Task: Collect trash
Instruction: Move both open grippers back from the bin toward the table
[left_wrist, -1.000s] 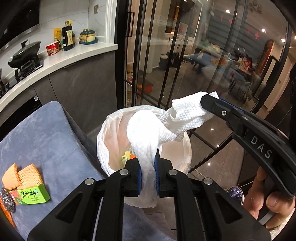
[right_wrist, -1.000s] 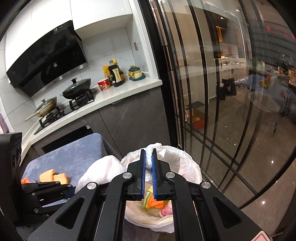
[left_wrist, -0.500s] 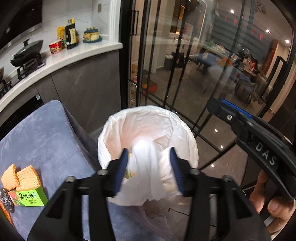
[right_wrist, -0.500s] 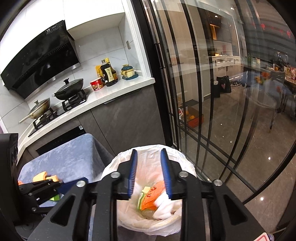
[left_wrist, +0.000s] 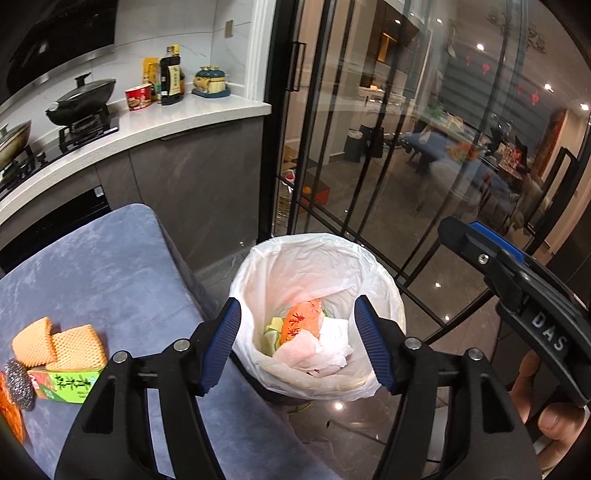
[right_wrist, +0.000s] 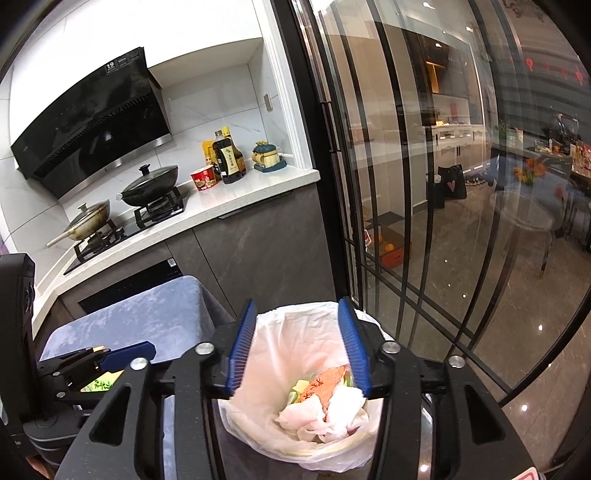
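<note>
The paper towel (left_wrist: 325, 347) has dropped into the bin (left_wrist: 384, 273); both tongs opening, empty.

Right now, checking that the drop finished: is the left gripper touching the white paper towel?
Apart. The left wrist view shows the left gripper opening, with nothing between its jaws; the white paper towel lies below in the lined bin.

left gripper (left_wrist: 297, 345): black angular frame, with ribbed blue pads (left_wrist: 225, 343) lining the fingers
screws: round silver heads are seen at the finger joints, lower centre of the frame
right gripper (right_wrist: 298, 349): built alike; white letters "DAS" are carried on its side, lower right of the left wrist view
hand (left_wrist: 546, 413): bare fingers are seen; no sleeve is shown
</note>
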